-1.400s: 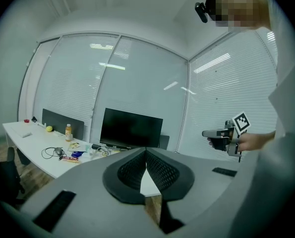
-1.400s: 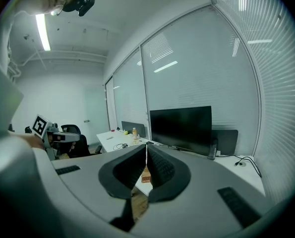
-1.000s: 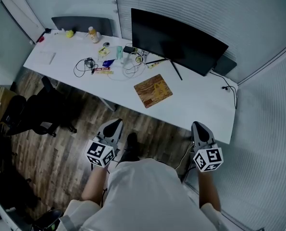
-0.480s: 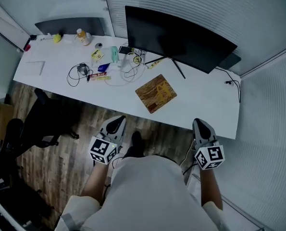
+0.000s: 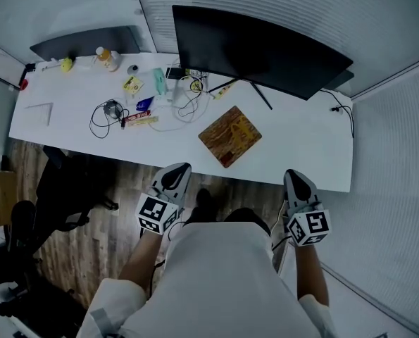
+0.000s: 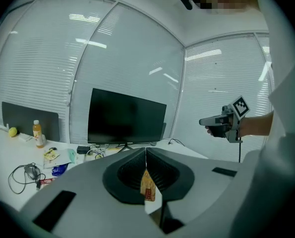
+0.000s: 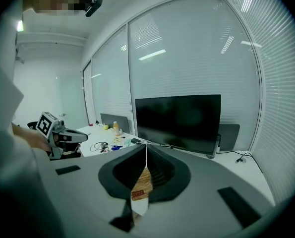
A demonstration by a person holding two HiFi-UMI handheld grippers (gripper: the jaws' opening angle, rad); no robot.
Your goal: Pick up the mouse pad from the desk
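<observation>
The wood-patterned mouse pad [image 5: 229, 135] lies flat on the white desk [image 5: 301, 153], in front of the dark monitor [image 5: 258, 48]. My left gripper [image 5: 180, 167] hovers short of the desk's near edge, left of the pad, jaws shut and empty. My right gripper [image 5: 294, 174] hangs by the near edge to the pad's right, also shut with nothing in it. In the left gripper view the closed jaws [image 6: 146, 150] hide most of the mouse pad [image 6: 148, 187]. The right gripper view shows the shut jaws [image 7: 146, 146] and a strip of the mouse pad [image 7: 143, 181] below them.
Tangled cables [image 5: 110, 111], small packets and a bottle [image 5: 108, 58] clutter the desk's left half. A black office chair [image 5: 61, 189] stands at the left under the desk. Window blinds [image 5: 294, 5] close off the back and right. The floor is wood [image 5: 89, 238].
Both grippers and the person have moved forward toward the desk's near edge. The desk and mouse pad now sit closer. The jaws stayed shut.
</observation>
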